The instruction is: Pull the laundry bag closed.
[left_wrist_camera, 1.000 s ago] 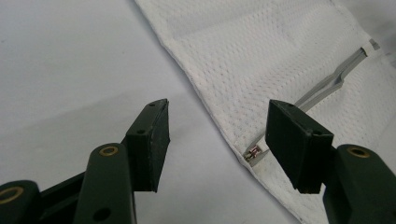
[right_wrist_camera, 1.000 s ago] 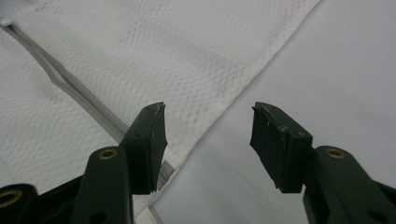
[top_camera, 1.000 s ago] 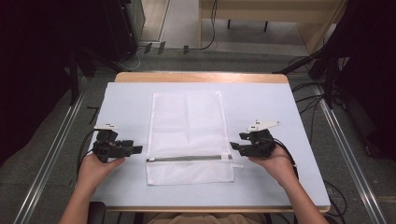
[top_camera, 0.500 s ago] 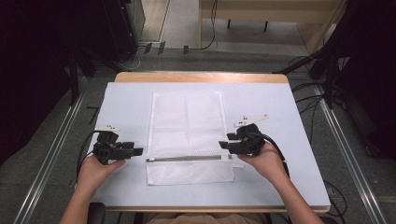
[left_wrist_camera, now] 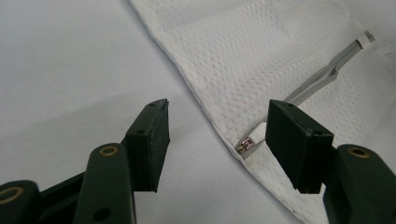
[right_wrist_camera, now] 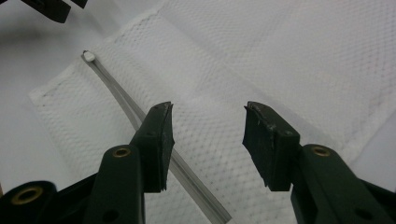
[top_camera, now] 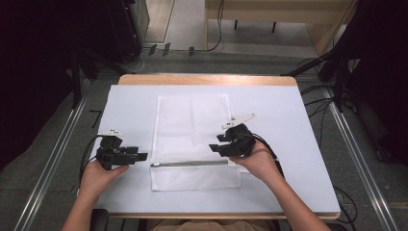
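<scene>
On a pale blue-white mat (top_camera: 288, 125) covering a wooden table (top_camera: 207, 79), a white mesh laundry bag (top_camera: 191, 125) lies flat at the centre, its long side running away from the person. Its grey zipper (top_camera: 190, 164) crosses the bag near the close end, and the small slider (left_wrist_camera: 246, 145) (a pinkish metal tab, seen in the left gripper view) sits at the bag's left edge. The fabric is a fine honeycomb net with stitched hems and faint fold creases; no label or lettering can be read on it.

The right gripper (top_camera: 219, 143) hovers over the bag's right part just above the zipper line, jaws parted wide with nothing between them; its own view shows mesh and the zipper band under the gap (right_wrist_camera: 205, 126). The left gripper (top_camera: 140, 156) rests on the mat just beside the bag's left edge, jaws also spread wide and empty, pointing at the slider end (left_wrist_camera: 215, 130).

Around the table lie a grey floor (top_camera: 53, 159), metal rails (top_camera: 50, 168), trailing cables (top_camera: 216, 29) and dark equipment stands (top_camera: 86, 53).
</scene>
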The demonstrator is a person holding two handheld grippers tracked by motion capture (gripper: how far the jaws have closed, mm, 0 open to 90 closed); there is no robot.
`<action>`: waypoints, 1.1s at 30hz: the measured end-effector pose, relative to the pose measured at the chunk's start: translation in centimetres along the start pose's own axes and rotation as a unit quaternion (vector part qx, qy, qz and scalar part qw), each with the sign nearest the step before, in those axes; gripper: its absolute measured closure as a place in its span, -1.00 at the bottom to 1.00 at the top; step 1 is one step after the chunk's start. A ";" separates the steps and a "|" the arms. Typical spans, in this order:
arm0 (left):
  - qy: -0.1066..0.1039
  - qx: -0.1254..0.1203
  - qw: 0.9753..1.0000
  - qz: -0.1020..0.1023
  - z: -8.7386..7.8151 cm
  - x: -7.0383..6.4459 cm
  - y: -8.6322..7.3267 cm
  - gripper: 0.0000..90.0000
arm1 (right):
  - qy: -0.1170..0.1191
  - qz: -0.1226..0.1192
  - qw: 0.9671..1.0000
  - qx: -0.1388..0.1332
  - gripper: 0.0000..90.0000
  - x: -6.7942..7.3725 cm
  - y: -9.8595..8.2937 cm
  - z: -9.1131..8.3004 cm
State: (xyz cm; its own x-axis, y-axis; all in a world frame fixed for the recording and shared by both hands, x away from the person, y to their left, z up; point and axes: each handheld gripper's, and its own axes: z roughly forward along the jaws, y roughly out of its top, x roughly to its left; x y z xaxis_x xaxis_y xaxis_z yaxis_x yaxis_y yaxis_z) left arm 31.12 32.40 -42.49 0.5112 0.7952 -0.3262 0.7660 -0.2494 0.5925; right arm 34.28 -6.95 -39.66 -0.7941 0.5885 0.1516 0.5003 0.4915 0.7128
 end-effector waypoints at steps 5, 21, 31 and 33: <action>0.001 -0.002 1.000 0.001 -0.1 0.1 0.0 -0.11 | 0.019 -0.016 1.000 0.007 0.17 0.9 0.4 1.4; 0.006 -0.002 1.000 -0.002 -0.1 0.5 0.0 -0.11 | 0.047 -0.033 0.998 0.017 0.30 3.6 2.4 4.5; 0.013 -0.004 1.000 -0.007 -0.6 0.8 -0.3 -0.11 | 0.062 -0.035 0.997 0.024 0.35 4.7 3.4 6.5; 0.015 -0.003 1.000 -0.007 -0.6 0.8 -0.4 -0.11 | 0.065 -0.037 0.997 0.026 0.35 5.0 3.5 6.9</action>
State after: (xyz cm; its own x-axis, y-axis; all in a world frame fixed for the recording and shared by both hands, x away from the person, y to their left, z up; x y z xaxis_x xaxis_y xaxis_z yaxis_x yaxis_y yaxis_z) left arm 30.97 33.47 -42.53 0.4891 0.8144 -0.3123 0.7702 -0.2351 0.5929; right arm 34.47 2.11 -41.11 -0.8657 0.4631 0.1900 0.4535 0.5653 0.6890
